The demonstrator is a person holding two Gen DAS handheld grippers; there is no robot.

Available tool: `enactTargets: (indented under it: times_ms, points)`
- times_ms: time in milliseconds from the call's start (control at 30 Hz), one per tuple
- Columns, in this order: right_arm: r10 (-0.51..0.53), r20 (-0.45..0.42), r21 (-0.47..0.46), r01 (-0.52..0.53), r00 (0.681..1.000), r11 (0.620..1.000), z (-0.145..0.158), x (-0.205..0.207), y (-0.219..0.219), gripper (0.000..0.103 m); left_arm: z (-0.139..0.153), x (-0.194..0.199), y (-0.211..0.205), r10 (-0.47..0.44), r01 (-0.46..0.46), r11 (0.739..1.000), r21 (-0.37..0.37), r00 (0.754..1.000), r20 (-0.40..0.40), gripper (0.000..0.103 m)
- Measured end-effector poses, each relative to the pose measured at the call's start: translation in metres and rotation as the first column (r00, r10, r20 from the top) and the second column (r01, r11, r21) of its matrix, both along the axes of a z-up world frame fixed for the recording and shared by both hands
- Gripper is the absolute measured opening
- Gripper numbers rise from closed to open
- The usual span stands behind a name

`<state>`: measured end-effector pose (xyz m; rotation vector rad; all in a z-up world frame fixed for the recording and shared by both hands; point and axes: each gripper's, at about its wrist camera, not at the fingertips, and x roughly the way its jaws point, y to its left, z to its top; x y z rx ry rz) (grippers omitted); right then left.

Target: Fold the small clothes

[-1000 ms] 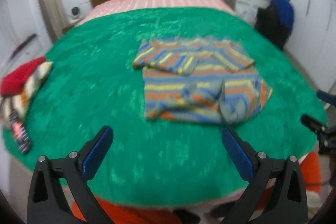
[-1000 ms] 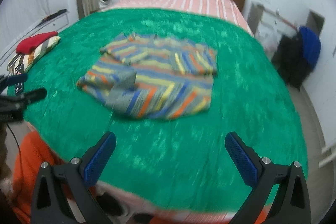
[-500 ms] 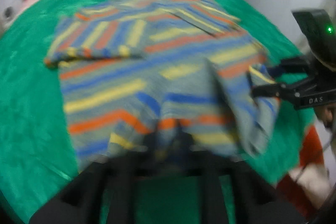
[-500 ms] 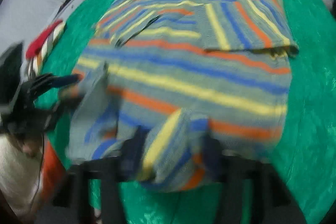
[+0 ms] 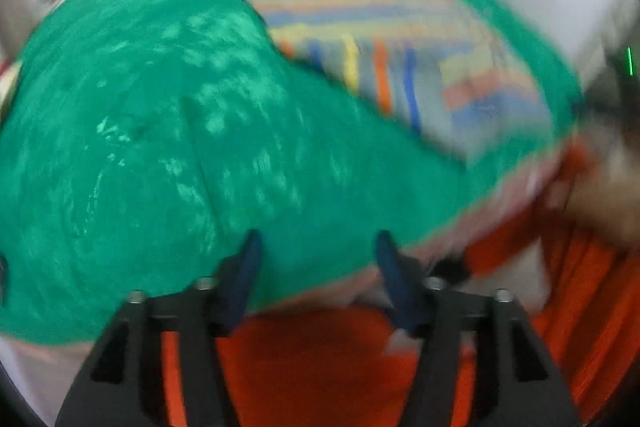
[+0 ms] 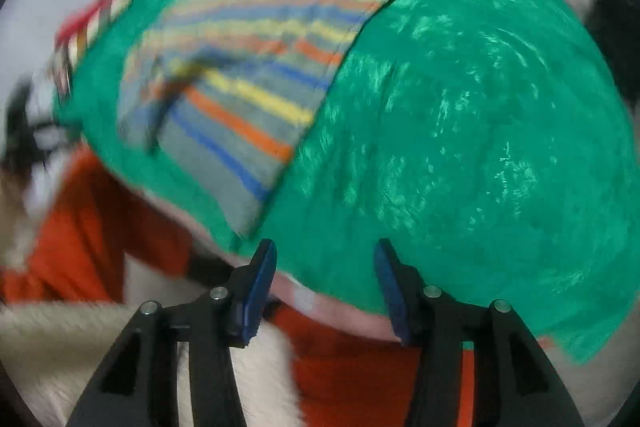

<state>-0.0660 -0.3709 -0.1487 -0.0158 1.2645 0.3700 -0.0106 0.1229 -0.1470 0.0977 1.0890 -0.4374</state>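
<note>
A striped shirt (image 6: pixel 248 75) lies partly folded on the green blanket (image 6: pixel 460 131) covering a bed, its near edge close to the blanket's border. The left hand-held gripper (image 5: pixel 316 279) and right hand-held gripper (image 6: pixel 324 287) hang over that border, jaws part-way apart and opening with nothing between them, clear of the shirt. Both views are blurred.

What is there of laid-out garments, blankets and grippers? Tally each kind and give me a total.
Laid-out garments: 1, the striped garment
Blankets: 1, the green blanket
Grippers: 2, the left gripper and the right gripper, jaws of both opening, nothing between them
Total: 4
</note>
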Motion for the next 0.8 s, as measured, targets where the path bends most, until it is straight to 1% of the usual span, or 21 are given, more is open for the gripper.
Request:
enactTargets:
  times_ms: [67,100,133,200,233,267,300,333,367,400,433,467,500,533,567,600,667,700,733,767,800]
  points:
    - [-0.063,0.022,0.087,0.061,0.998,0.994,0.003,0.006,0.007,0.053,0.017,0.01,-0.013,0.045,-0.04,0.996,-0.086,0.998,0.052,0.067]
    - [-0.063,0.032,0.097,0.059,0.998,0.994,0.007,0.009,0.012,0.053,0.023,0.015,-0.022,0.056,-0.048,0.993,-0.109,0.996,0.072,0.071]
    - [-0.035,0.074,0.121,0.026,0.997,0.992,0.013,0.015,0.031,0.053,0.029,0.022,-0.031,0.075,-0.062,0.99,-0.129,0.993,0.094,0.073]
    - [0.035,0.111,0.189,-0.056,0.993,0.98,0.019,0.028,0.071,0.053,0.036,0.035,-0.041,0.123,-0.102,0.979,-0.177,0.986,0.112,0.075]
    - [0.118,0.139,0.249,-0.15,0.983,0.957,0.027,0.035,0.102,0.053,0.036,0.039,-0.041,0.148,-0.124,0.972,-0.198,0.983,0.108,0.075]
    - [0.177,0.185,0.264,-0.222,0.967,0.939,0.033,0.04,0.127,0.053,0.038,0.045,-0.038,0.18,-0.155,0.963,-0.219,0.979,0.099,0.075]
    - [0.21,0.218,0.26,-0.264,0.953,0.929,0.036,0.044,0.142,0.056,0.038,0.045,-0.033,0.213,-0.187,0.954,-0.234,0.973,0.093,0.075]
    - [0.254,0.262,0.241,-0.318,0.931,0.917,0.037,0.05,0.164,0.065,0.039,0.047,-0.028,0.245,-0.218,0.946,-0.239,0.965,0.089,0.075]
    - [0.281,0.296,0.211,-0.349,0.913,0.913,0.035,0.061,0.187,0.068,0.041,0.044,-0.022,0.275,-0.247,0.94,-0.237,0.957,0.093,0.075]
    - [0.28,0.313,0.194,-0.349,0.908,0.917,0.03,0.071,0.201,0.07,0.042,0.037,-0.01,0.299,-0.271,0.935,-0.228,0.949,0.102,0.075]
    - [0.274,0.315,0.174,-0.339,0.909,0.925,0.023,0.084,0.217,0.07,0.042,0.032,-0.001,0.324,-0.295,0.932,-0.21,0.939,0.116,0.075]
    - [0.261,0.292,0.15,-0.314,0.92,0.937,0.01,0.096,0.228,0.07,0.043,0.023,0.01,0.348,-0.32,0.927,-0.195,0.929,0.13,0.076]
    - [0.257,0.251,0.155,-0.301,0.933,0.941,-0.002,0.106,0.235,0.067,0.043,0.017,0.02,0.37,-0.344,0.921,-0.183,0.919,0.138,0.078]
    - [0.263,0.184,0.203,-0.299,0.947,0.933,-0.014,0.109,0.244,0.06,0.043,0.011,0.032,0.398,-0.373,0.911,-0.175,0.906,0.145,0.079]
    - [0.293,0.112,0.296,-0.314,0.949,0.902,-0.023,0.104,0.252,0.06,0.043,0.005,0.044,0.427,-0.401,0.899,-0.177,0.892,0.148,0.082]
    - [0.354,0.073,0.391,-0.353,0.932,0.85,-0.024,0.088,0.262,0.06,0.041,0.0,0.055,0.452,-0.425,0.886,-0.184,0.88,0.146,0.085]
    - [0.517,0.054,0.578,-0.449,0.854,0.682,-0.021,0.051,0.286,0.059,0.032,0.0,0.07,0.488,-0.459,0.864,-0.206,0.865,0.115,0.086]
    - [0.575,0.058,0.639,-0.473,0.816,0.607,-0.017,0.033,0.294,0.059,0.028,0.003,0.072,0.491,-0.465,0.86,-0.211,0.866,0.094,0.086]
    - [0.615,0.072,0.666,-0.497,0.785,0.557,-0.012,0.016,0.297,0.059,0.021,0.007,0.07,0.484,-0.46,0.861,-0.215,0.873,0.068,0.086]
    - [0.635,0.101,0.657,-0.531,0.766,0.535,-0.004,0.0,0.293,0.059,0.017,0.01,0.064,0.467,-0.446,0.869,-0.215,0.882,0.059,0.086]
    - [0.634,0.121,0.634,-0.551,0.764,0.543,0.001,-0.007,0.287,0.059,0.014,0.012,0.055,0.442,-0.422,0.882,-0.209,0.895,0.059,0.086]
